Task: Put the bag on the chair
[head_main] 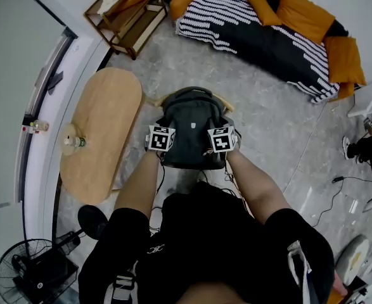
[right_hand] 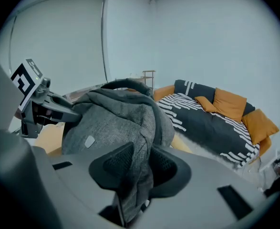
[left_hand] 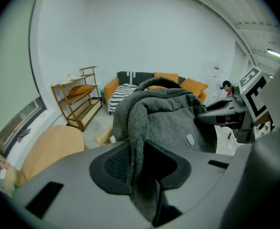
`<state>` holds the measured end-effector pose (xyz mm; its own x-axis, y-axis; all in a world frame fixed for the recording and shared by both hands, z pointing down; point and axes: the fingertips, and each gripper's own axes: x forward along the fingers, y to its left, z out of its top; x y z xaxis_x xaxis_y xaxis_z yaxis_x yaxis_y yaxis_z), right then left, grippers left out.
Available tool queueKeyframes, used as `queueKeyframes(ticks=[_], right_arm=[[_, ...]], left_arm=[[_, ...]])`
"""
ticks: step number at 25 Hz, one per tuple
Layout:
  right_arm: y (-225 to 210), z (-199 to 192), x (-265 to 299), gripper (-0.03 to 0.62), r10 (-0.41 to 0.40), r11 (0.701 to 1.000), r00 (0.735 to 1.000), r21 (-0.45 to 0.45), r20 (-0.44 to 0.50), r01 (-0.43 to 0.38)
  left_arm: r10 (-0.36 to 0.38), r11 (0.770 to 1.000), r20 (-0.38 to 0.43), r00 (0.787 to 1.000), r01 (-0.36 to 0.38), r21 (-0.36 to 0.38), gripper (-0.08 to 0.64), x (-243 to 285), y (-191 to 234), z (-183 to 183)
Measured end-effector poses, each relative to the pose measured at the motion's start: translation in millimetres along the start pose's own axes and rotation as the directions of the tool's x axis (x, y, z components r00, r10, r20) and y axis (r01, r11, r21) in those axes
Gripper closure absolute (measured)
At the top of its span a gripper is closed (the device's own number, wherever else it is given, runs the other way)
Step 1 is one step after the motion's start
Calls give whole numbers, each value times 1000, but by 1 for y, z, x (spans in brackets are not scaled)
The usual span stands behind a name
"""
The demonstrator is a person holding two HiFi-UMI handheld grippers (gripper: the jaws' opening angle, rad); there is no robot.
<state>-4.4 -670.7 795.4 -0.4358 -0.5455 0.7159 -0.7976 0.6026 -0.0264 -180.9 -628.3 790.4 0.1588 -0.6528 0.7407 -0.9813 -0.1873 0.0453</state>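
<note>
The person wears a black shirt (head_main: pixel 205 239) with short sleeves and a small white mark (head_main: pixel 155 249) near the left shoulder. Grey straps — one striped white on the left (head_main: pixel 123 287), one pale-edged on the right (head_main: pixel 298 261) — run over it.

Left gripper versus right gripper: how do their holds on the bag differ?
The left gripper is clamped on a fold of the bag; the right gripper has its jaws opening, with bag fabric between them. The left gripper is at the bag's left side, the right gripper at its right. Both sit at the bag's near edge.
</note>
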Motion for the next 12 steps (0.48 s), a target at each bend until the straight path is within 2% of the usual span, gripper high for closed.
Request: queueKeyframes(ticks=[12], right_arm=[[-17, 18, 49, 468, -18, 1000, 999, 8, -35, 18]], left_arm=[[22, 1000, -5, 1000, -22, -14, 463, 49, 27, 14]])
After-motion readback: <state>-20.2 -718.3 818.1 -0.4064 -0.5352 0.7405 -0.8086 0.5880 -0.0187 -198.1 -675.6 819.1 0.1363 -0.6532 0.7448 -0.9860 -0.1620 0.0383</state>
